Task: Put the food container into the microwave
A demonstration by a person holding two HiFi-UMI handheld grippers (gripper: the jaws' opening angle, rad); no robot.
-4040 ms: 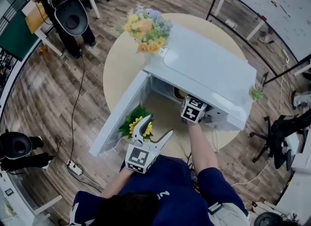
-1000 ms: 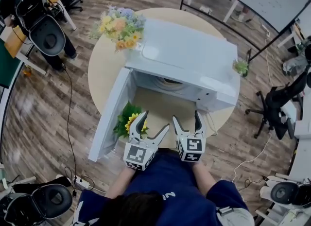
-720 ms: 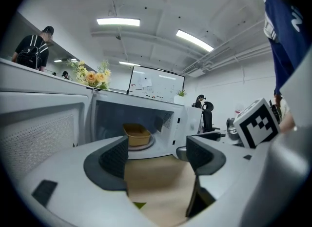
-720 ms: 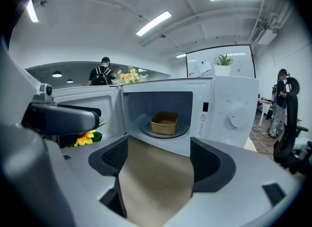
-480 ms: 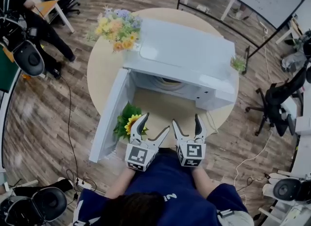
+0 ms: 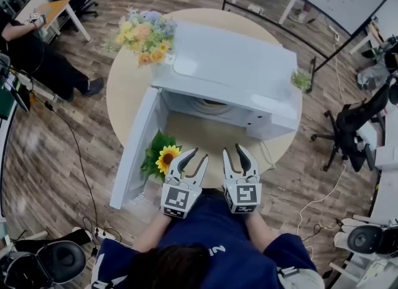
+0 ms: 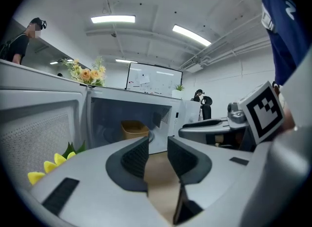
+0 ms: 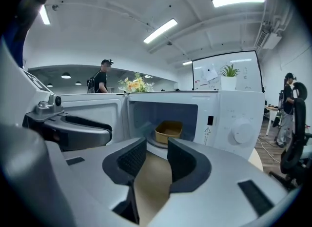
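Note:
The tan food container (image 8: 168, 131) sits on the turntable inside the white microwave (image 6: 230, 70), whose door (image 6: 134, 151) hangs open to the left. In the left gripper view the container (image 7: 133, 129) shows deep in the cavity. My left gripper (image 6: 196, 157) and right gripper (image 6: 235, 152) hover side by side near the table's front edge, well short of the microwave mouth. Both pairs of jaws have just been closing. A narrow gap stays between the pads, with nothing in it, on the left gripper (image 7: 158, 148) and the right gripper (image 8: 157, 153).
A sunflower sprig (image 6: 166, 155) lies on the round table (image 6: 211, 138) beside the open door. A flower bouquet (image 6: 142, 33) stands at the back left of the microwave, a small plant (image 6: 301, 81) at its right. Chairs and people surround the table.
Both grippers' jaws have narrowed from wide open to a small gap. The hands have stayed in about the same place. A person at the upper left has moved.

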